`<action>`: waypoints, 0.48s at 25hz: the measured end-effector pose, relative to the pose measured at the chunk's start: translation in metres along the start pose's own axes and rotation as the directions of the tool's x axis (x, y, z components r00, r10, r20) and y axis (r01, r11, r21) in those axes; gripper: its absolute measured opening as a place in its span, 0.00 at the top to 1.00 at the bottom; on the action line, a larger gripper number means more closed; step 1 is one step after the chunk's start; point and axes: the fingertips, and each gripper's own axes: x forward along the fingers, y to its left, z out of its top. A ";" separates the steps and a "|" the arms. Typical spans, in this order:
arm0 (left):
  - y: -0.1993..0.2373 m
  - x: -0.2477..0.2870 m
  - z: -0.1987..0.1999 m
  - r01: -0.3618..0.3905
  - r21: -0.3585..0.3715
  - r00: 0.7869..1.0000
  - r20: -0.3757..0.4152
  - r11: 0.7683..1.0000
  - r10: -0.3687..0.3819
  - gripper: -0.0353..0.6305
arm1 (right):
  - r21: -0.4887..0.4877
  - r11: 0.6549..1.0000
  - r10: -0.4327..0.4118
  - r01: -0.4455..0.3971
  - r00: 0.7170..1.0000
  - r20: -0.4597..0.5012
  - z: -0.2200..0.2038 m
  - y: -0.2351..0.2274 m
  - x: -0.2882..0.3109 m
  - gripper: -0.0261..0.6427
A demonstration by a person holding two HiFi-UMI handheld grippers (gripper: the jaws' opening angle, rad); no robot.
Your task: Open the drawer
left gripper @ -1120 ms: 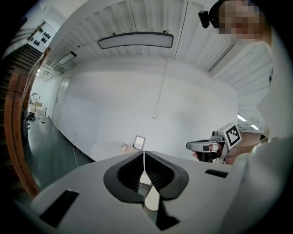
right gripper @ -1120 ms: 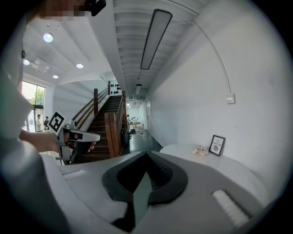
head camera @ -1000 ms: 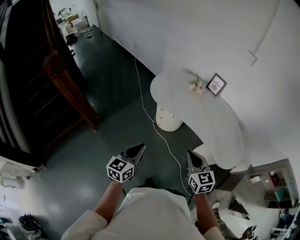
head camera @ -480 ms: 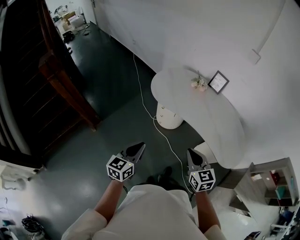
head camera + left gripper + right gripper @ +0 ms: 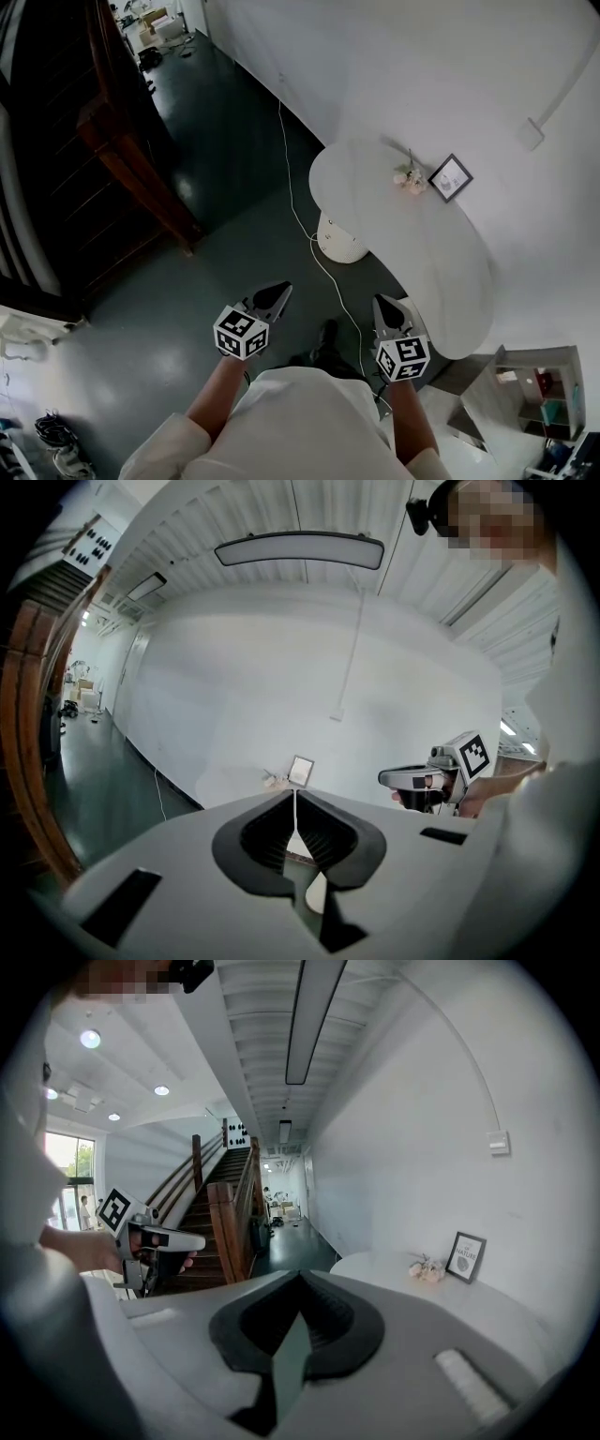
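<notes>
Dark green floor [image 5: 187, 309] lies under you, and you hold both grippers out in front of your waist, well apart from each other. Your left gripper [image 5: 281, 291] is clenched, its jaw tips meeting with nothing between them. Your right gripper [image 5: 380, 302] is clenched too, tips together and empty. Ahead and to the right, a white oval table [image 5: 422, 262] stands against the white wall on a round white pedestal [image 5: 340, 239]. It bears a small framed picture [image 5: 451, 177] with a little bunch of flowers [image 5: 408, 177] just beside it. A white cable [image 5: 291, 187] runs across the floor past the pedestal. A wooden staircase [image 5: 131, 169] rises at your left, and a grey shelf unit [image 5: 497, 389] stands at the lower right. The drawer cannot be made out from here, and neither gripper touches any furniture.
</notes>
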 end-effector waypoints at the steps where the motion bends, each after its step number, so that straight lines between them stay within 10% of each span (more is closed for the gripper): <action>1: 0.003 0.007 0.002 -0.006 -0.005 1.000 -0.003 1.000 0.006 0.93 | 0.000 1.000 0.008 -0.008 1.000 -0.004 0.001 -0.005 0.007 0.94; 12: 0.032 0.087 0.009 -0.055 -0.029 0.997 -0.053 0.998 0.054 0.93 | 0.030 0.995 0.098 -0.096 0.993 -0.069 0.000 -0.072 0.082 0.94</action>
